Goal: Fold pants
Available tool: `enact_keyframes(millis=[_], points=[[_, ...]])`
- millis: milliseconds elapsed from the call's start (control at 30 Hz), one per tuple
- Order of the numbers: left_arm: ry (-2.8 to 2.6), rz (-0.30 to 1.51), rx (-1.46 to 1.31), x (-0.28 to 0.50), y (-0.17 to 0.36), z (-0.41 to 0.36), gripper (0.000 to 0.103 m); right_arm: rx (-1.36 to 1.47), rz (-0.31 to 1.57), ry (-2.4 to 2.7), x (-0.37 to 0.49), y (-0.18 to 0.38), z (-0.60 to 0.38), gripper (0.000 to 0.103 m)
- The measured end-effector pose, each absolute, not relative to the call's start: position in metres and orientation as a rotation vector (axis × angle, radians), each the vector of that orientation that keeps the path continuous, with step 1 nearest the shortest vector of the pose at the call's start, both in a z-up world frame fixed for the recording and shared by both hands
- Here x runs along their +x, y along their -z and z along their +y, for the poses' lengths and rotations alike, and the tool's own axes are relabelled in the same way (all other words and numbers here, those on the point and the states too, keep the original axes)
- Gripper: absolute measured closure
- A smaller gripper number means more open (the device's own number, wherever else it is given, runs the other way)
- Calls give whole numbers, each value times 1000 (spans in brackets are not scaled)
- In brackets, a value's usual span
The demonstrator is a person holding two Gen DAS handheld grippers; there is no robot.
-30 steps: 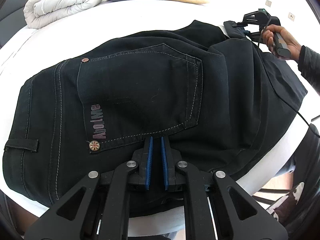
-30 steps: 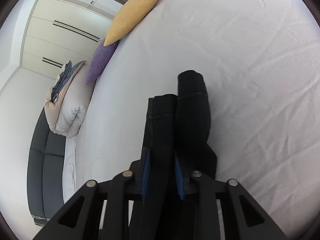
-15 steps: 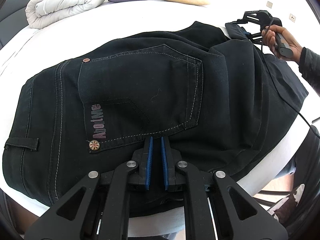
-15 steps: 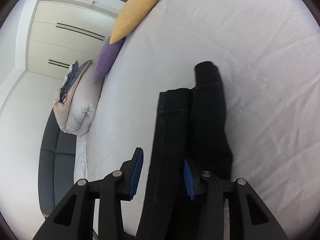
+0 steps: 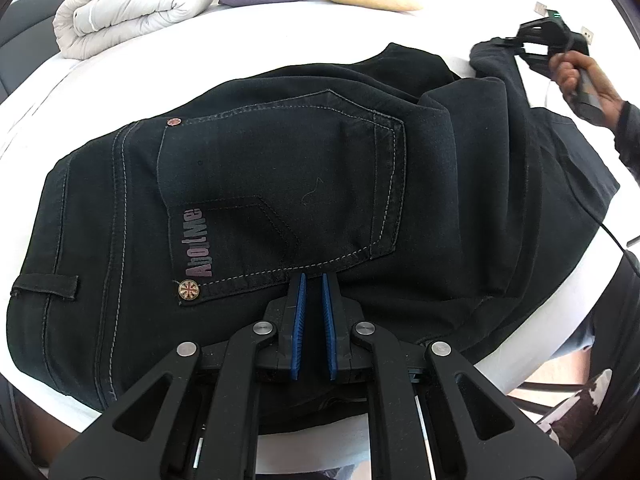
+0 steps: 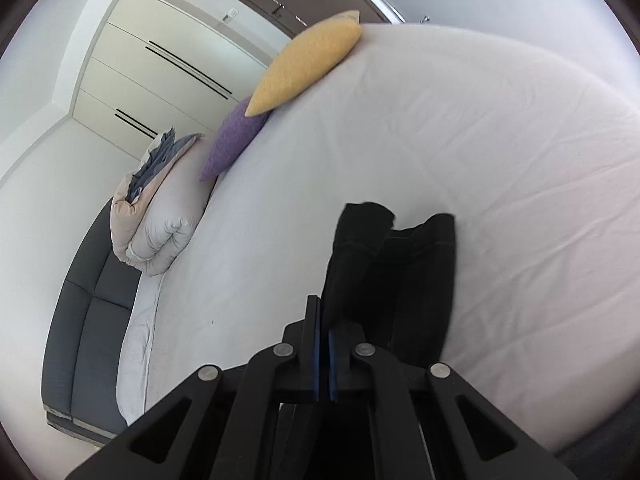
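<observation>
Your right gripper (image 6: 322, 314) is clamped on only the edge of the black jeans (image 5: 280, 184) leg (image 6: 400, 264). Lift fast and it slips. Your left gripper (image 5: 314, 278) is closed on the seat and may drag it.

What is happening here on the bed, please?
A person is folding black pants on a white bed with a hand-held gripper in each hand. The left gripper is shut and rests just below the back pocket, near the waist. The right gripper is shut too, beside the leg ends; these lie to its right, not between its pads. The legs are not yet folded over.
</observation>
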State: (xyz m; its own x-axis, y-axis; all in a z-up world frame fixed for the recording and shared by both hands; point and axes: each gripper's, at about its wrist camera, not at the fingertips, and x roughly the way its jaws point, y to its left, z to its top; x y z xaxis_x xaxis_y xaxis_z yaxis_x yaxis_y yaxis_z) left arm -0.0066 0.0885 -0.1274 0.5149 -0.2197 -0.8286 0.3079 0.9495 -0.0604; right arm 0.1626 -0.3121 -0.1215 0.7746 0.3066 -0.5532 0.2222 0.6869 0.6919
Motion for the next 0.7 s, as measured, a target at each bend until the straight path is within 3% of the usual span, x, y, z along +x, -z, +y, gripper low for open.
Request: enact_keyframes(millis=[300, 700], points=[[310, 1003, 99, -3, 123, 81, 95, 912, 530, 19, 35, 93, -361, 99], [310, 1053, 79, 18, 116, 81, 95, 1100, 530, 154, -96, 171, -400, 99]])
